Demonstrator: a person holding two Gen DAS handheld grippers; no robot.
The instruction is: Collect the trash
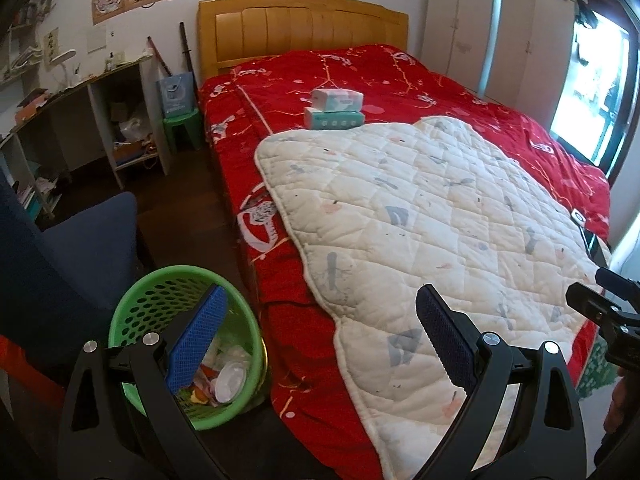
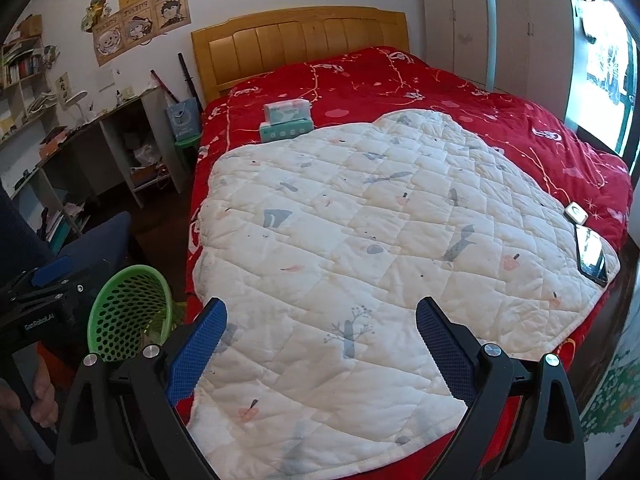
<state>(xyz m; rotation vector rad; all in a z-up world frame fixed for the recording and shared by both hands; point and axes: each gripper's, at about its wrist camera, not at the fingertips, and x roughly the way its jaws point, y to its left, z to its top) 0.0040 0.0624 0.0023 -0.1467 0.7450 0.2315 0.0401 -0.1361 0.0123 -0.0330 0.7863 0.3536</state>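
Note:
A green perforated trash basket stands on the floor by the bed's near left corner, with white cups and colored wrappers inside. It also shows in the right wrist view. My left gripper is open and empty, its left finger over the basket. My right gripper is open and empty above the white quilt. No loose trash shows on the bed.
Two tissue packs are stacked on the red bedspread. A phone and a small white device lie at the quilt's right edge. A blue chair and a desk stand at left.

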